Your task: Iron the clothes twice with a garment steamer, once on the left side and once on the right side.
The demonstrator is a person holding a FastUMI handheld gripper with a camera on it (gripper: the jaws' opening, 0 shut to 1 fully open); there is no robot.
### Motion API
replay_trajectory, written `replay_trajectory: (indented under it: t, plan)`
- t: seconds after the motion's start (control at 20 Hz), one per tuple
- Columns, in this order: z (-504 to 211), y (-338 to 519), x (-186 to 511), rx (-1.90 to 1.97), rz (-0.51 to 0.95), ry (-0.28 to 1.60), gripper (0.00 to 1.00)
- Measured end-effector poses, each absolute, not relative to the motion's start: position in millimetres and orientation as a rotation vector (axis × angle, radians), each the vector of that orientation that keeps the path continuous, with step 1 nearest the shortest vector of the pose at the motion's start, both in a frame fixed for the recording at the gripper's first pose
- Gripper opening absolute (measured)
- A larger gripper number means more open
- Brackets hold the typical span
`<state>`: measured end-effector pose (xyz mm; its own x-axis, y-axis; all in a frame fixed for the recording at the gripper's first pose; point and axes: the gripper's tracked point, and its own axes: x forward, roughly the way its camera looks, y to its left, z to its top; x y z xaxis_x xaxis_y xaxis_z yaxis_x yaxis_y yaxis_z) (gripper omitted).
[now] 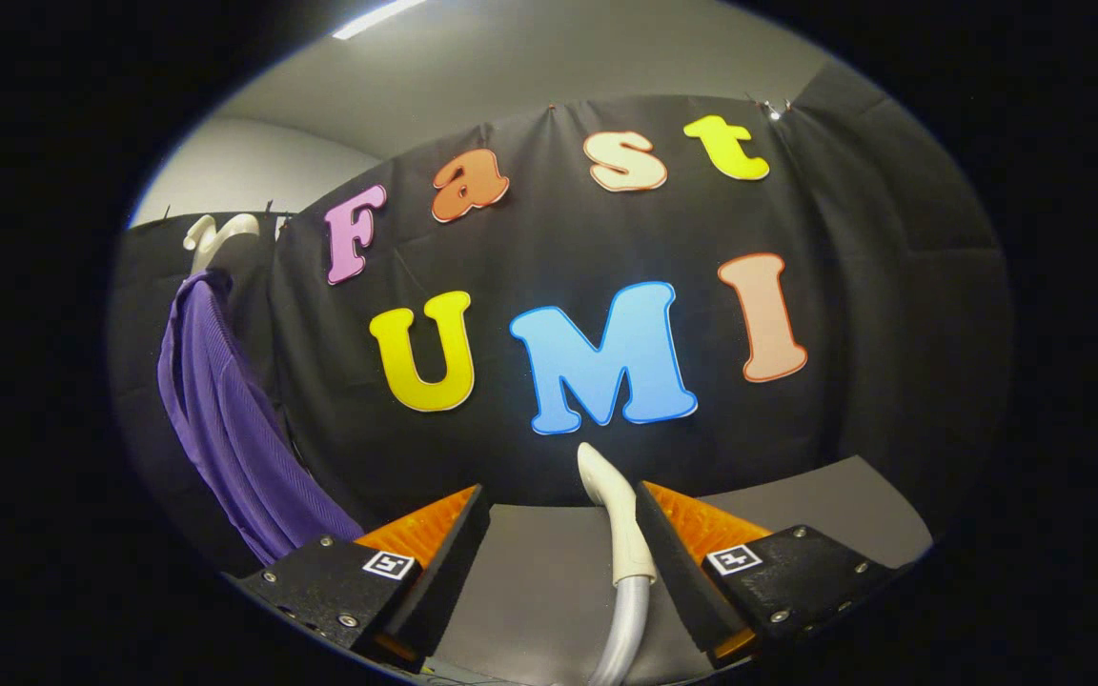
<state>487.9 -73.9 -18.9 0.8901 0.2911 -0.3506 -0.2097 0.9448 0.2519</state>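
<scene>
The gripper (563,519) has its fingers spread wide apart above a grey table (825,500). The steamer head (618,519), white on a grey hose (627,629), stands between them, close against the right finger, perhaps touching it. Beyond the left finger a purple garment (225,419) hangs from a white hanger (215,236)

ribbed purple cloth garment (225,419), glossy plastic steamer handle (618,514)

The gripper (559,534) points level ahead, its fingers (435,553) spread wide apart, clamping nothing.
</scene>
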Motion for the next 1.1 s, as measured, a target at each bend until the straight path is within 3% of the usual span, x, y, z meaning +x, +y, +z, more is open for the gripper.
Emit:
replay_trajectory:
  t: [0.9,1.1]
  plan:
    - [-139,-80,545,0.583,0.318,0.825,0.94]
    - [-149,-81,546,0.668,0.327,0.895,0.87]
